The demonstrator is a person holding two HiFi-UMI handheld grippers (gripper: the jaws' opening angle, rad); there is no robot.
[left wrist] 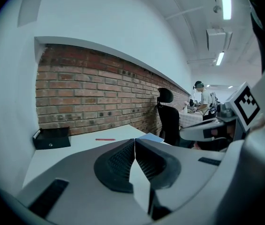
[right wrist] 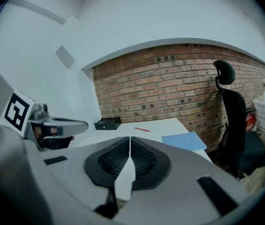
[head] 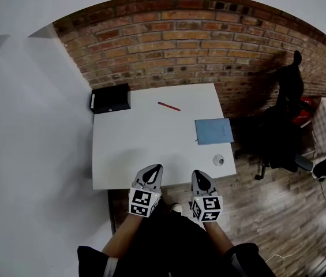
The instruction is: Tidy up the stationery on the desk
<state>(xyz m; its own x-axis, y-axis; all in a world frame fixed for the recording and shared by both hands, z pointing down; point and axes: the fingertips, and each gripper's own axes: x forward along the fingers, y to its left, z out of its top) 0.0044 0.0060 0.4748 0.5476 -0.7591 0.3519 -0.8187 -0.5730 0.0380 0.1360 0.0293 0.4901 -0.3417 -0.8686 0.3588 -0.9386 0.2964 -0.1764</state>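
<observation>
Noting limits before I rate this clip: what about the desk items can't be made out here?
- Small round object: head view, too small to identify; in their own views the left hand-held gripper and right hand-held gripper hide it.
- Black box: its own walls hide the contents, every view.
- Red pen: capped or not, too small everywhere.

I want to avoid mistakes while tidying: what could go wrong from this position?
The blue notebook lies at the desk's right edge; a push might slide it off. The small round item near the front corner could be knocked down.
</observation>
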